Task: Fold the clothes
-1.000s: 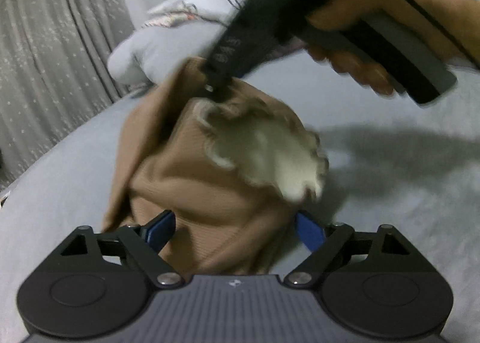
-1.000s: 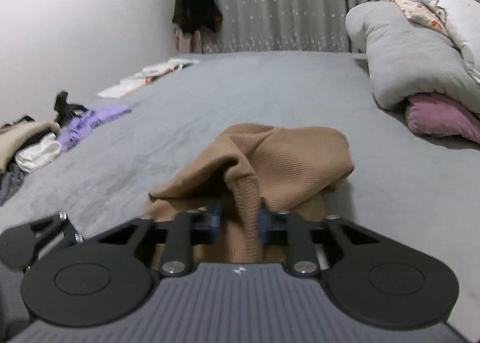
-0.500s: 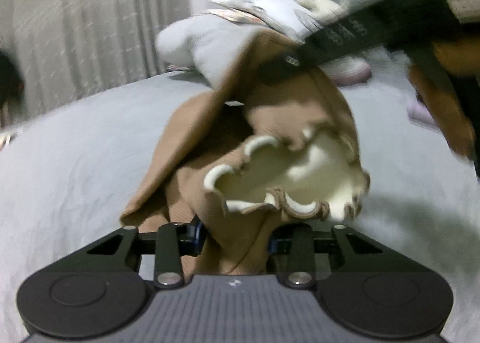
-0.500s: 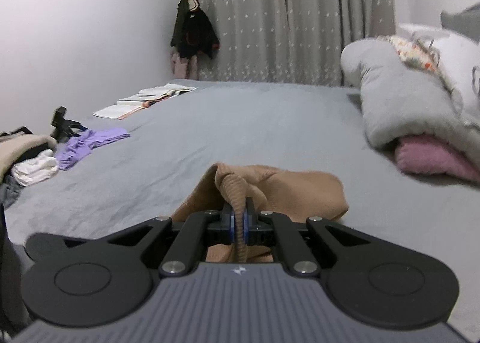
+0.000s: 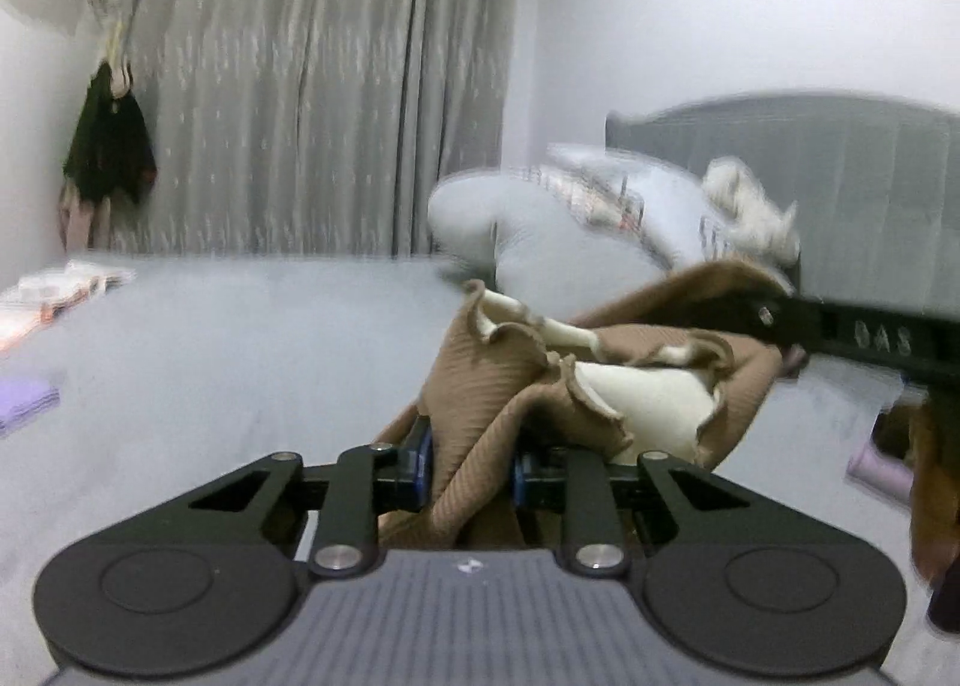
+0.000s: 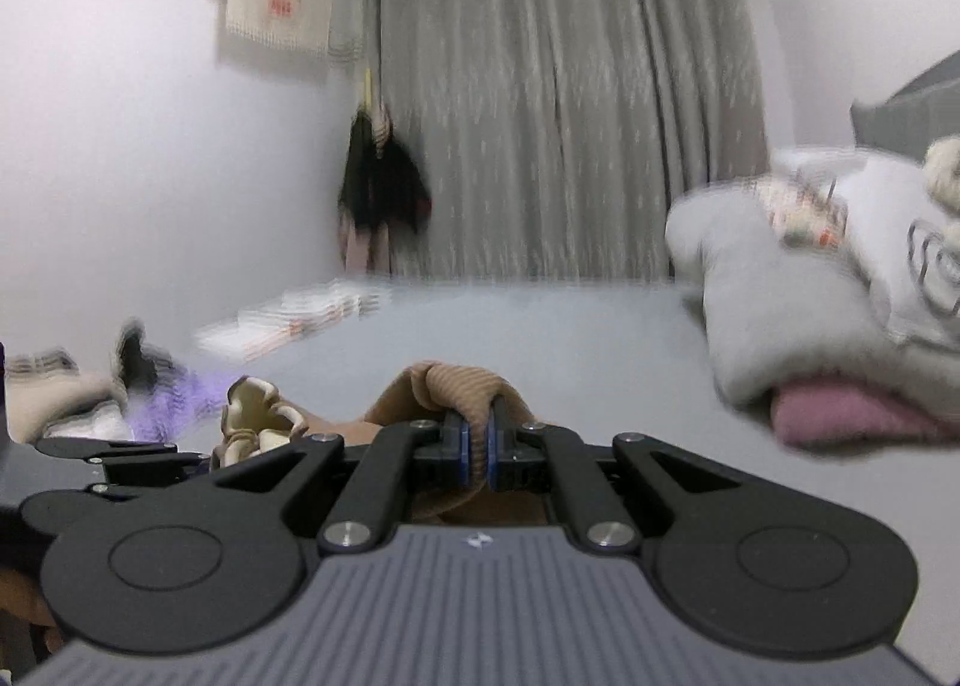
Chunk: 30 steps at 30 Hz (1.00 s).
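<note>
You're in the pick-up-and-spread step: the brown ribbed garment is off the grey bed and bunched between your two grippers, not yet opened flat. Left side first: your left gripper has its fingers closing on a thick fold of the brown cloth, which already sits between the blue pads and fills the gap; the gripper points slightly downward, over the bed toward the curtain. The frilly cream-lined edge of the garment hangs just beyond it, twisted. To the right, your right gripper is clamped nearly fully closed on a thin ridge of the same cloth, pointing level; in the left wrist view it comes in from the right edge with your hand behind it. Next move, I'd judge: pull the two grips apart sideways until the cloth hangs taut, find the hem or shoulders, then lay it flat on open bed. Watch the twist by the frill, it could stay trapped in the fold. Keep clear of the grey bedding pile on the right and the loose clothes on the left.
</note>
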{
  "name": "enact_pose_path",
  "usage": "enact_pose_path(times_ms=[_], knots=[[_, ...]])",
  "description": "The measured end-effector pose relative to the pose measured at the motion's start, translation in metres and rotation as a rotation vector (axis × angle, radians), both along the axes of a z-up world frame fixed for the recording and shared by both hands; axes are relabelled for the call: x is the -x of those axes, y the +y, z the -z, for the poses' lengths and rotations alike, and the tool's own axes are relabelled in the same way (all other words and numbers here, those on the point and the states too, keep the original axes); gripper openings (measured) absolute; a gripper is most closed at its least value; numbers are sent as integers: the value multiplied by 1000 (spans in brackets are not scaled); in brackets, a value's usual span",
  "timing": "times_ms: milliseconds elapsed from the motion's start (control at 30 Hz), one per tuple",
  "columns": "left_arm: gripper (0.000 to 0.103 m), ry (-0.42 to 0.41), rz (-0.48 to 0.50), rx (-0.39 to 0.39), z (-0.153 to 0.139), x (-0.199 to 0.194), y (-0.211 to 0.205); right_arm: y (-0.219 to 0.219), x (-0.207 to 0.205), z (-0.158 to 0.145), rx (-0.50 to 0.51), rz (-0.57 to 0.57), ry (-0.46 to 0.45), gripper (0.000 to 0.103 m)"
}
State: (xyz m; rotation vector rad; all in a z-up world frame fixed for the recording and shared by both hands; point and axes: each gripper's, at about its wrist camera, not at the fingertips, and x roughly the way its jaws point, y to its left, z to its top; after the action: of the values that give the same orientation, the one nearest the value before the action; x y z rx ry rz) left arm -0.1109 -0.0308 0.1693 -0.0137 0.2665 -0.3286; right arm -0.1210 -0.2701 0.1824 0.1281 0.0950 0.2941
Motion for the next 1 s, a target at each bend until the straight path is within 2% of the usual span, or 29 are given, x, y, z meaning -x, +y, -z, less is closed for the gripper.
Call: enact_pose_path(times_ms=[100, 133, 167, 233, 367, 433, 467, 533, 567, 633, 700, 767, 800, 833, 900, 967, 1000], knots=[[23, -101, 53, -48, -86, 22, -17, -7, 32, -35, -81, 40, -92, 6], [23, -129, 72, -56, -107, 32, -18, -7, 35, -40, -86, 44, -101, 6], [23, -156, 92, -61, -127, 43, -19, -16, 57, -67, -114, 68, -161, 6], [23, -190, 148, -44, -164, 57, -15, -25, 83, -98, -142, 88, -233, 6], [24, -229, 237, -18, -199, 83, -3, -29, 124, -145, -159, 128, -379, 6], [25, -228, 237, -25, -201, 85, -1, -27, 128, -153, -154, 137, -394, 6], [25, -209, 218, -45, -196, 81, 0, -22, 121, -159, -133, 146, -380, 6], [27, -165, 191, -62, -185, 67, 1, -11, 104, -149, -109, 145, -330, 6], [29, -101, 164, -78, -168, 51, 3, -5, 96, -142, -101, 141, -302, 7], [29, -5, 121, -95, -145, 27, 11, 15, 59, -108, -79, 103, -168, 9], [29, 192, 35, -105, -103, -24, 27, 30, 28, -81, -86, 53, -37, 9], [27, 374, -7, -4, -67, -62, 55, 37, -26, -32, -100, -42, 267, 10], [26, 435, -34, 53, -52, -73, 69, 38, -33, -21, -103, -45, 319, 10], [27, 465, -39, 72, -39, -79, 78, 28, -40, -8, -116, -44, 356, 10], [35, 514, -20, 77, -13, -86, 89, 8, -54, 19, -142, -42, 427, 12], [57, 554, 21, 55, 7, -90, 88, -38, -65, 40, -184, 4, 458, 17], [61, 566, 31, 51, 12, -96, 88, -51, -67, 42, -185, 20, 464, 21]])
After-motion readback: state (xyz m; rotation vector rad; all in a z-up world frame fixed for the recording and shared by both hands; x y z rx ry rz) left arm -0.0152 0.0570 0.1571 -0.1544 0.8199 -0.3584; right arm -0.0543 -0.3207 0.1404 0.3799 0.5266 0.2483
